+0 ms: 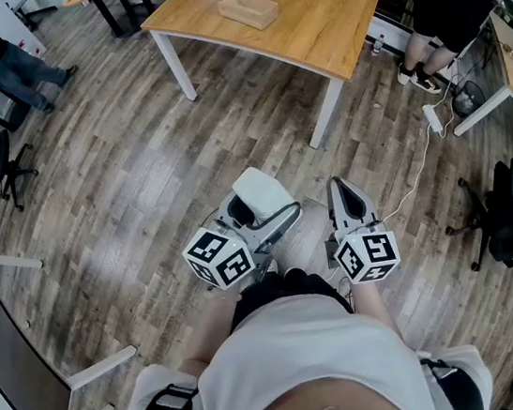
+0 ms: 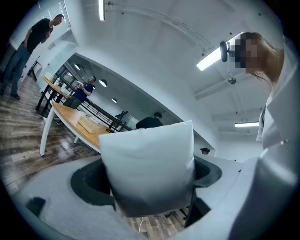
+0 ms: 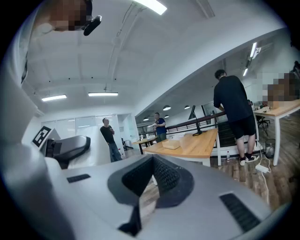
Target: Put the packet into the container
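White packet shows its clamped base only in left gripper view.

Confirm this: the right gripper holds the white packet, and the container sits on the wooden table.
Wrong gripper: the left gripper holds the white packet, as the left gripper view shows. The container does sit on the wooden table.

The white puffy packet sat between the left gripper's jaws; the shallow wooden container lay on the light wooden table well ahead.
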Demonstrator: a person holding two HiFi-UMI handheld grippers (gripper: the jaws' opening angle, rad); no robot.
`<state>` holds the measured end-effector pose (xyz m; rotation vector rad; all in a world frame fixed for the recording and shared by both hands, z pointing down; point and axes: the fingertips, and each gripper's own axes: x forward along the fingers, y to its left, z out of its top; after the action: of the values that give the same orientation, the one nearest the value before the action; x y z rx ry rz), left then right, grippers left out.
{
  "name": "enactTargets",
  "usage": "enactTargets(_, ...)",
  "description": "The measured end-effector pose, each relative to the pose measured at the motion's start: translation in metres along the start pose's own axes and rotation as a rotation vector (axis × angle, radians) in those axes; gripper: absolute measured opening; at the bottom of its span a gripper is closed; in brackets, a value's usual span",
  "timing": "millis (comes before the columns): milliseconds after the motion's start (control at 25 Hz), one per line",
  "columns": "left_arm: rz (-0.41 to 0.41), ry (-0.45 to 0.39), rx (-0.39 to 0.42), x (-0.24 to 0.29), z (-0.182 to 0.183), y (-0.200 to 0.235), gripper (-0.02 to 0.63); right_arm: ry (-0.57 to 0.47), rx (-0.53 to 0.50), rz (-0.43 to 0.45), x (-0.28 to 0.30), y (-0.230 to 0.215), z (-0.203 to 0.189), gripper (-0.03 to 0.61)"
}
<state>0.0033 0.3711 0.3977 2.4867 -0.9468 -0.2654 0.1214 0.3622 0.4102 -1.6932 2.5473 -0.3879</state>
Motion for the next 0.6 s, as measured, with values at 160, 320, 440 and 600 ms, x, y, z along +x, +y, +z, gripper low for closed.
enactTargets(160,0.02,-0.004,0.01,-0.01,0.003,0.004,0.488,-0.004,0.019,-0.008,-0.001,0.007,-0.001,0.011)
enactTargets(320,0.026,-0.007,0.012,-0.015,0.006,0.007,0.488,-0.02,0.026,-0.003,0.002,0.015,0.003,0.011)
enactTargets(440,0.028,-0.004,0.013,-0.019,0.006,0.01,0.488,-0.038,0.029,0.004,0.002,0.022,0.004,0.011)
enactTargets(600,0.032,-0.013,-0.007,-0.022,0.007,0.015,0.488,-0.053,0.039,0.007,0.002,0.027,0.004,0.011)
